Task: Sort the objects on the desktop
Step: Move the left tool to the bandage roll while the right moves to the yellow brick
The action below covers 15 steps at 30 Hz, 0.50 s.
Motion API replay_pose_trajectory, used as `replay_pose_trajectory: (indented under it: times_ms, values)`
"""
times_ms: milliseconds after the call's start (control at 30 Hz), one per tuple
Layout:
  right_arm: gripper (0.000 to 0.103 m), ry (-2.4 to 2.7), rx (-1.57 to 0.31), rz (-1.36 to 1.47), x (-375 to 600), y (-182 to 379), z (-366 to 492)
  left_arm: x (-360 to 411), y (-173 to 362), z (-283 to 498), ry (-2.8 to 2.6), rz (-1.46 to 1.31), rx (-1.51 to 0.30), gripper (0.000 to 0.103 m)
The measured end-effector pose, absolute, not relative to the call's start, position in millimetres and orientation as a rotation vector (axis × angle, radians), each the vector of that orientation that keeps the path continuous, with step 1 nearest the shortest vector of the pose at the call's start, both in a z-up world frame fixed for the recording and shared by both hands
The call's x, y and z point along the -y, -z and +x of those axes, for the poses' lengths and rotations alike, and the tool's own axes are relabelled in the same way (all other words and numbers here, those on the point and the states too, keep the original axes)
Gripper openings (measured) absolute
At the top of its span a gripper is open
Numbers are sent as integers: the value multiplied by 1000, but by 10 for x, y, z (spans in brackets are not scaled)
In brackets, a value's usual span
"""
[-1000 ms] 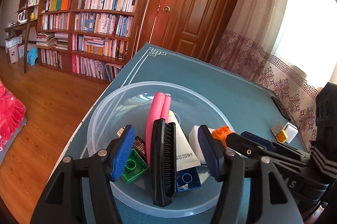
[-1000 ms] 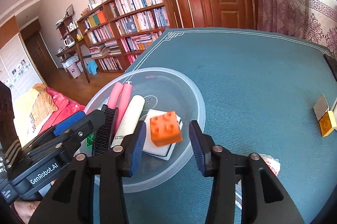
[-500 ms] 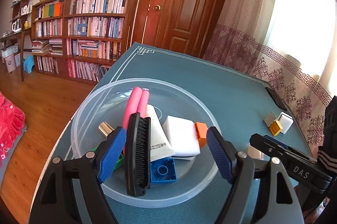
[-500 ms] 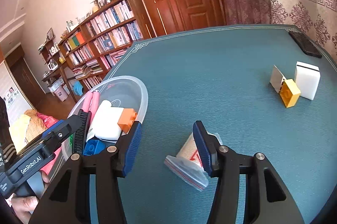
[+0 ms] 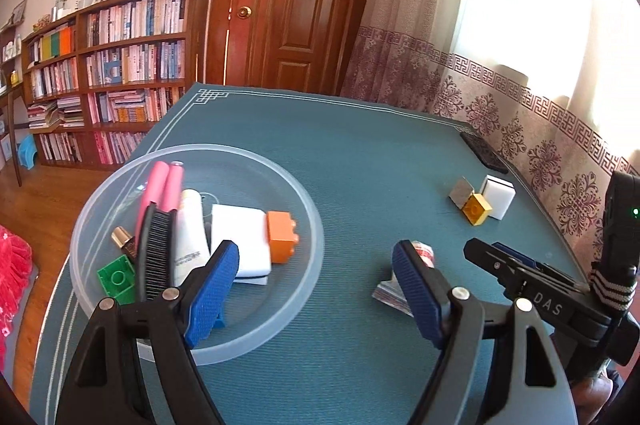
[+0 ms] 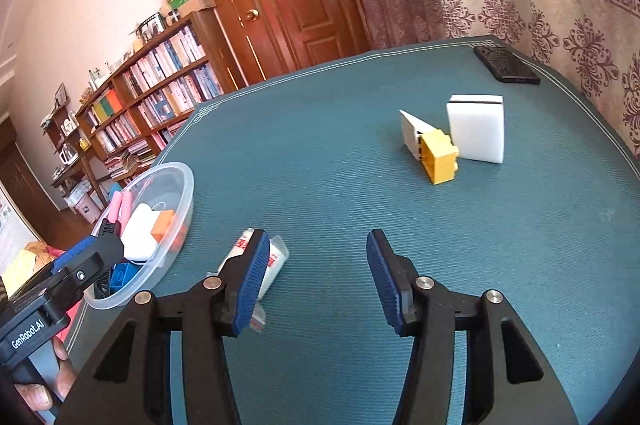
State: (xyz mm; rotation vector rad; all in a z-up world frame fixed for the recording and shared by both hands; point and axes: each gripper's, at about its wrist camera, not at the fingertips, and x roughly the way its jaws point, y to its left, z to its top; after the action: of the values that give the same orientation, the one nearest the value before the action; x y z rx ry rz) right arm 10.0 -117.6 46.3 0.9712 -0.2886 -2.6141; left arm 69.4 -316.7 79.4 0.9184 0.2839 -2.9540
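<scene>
Blue-padded, our right gripper [image 6: 314,277] and left gripper [image 5: 316,289] both gape, holding nothing. The plastic packet [image 6: 260,265] lies beside our right gripper's left pad; the clear bowl [image 5: 304,289] sits under our left.

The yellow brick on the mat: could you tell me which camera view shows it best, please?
The right wrist view: the yellow brick is larger there, with studs and open underside visible, between a white block and a tilted card. The left wrist view shows it small and distant.
</scene>
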Motion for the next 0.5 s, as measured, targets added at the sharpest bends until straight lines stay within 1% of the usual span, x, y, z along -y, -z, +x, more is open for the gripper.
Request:
replay_pose_trajectory:
  times_ms: [300,500]
  values:
    - [54,2678,330,985,749,-443,29,2713,-686,475,3013,1035,-220,82]
    - [54,2690,320,1002,517,-481,-144,2419,-595,284,3051,1106,-129,82]
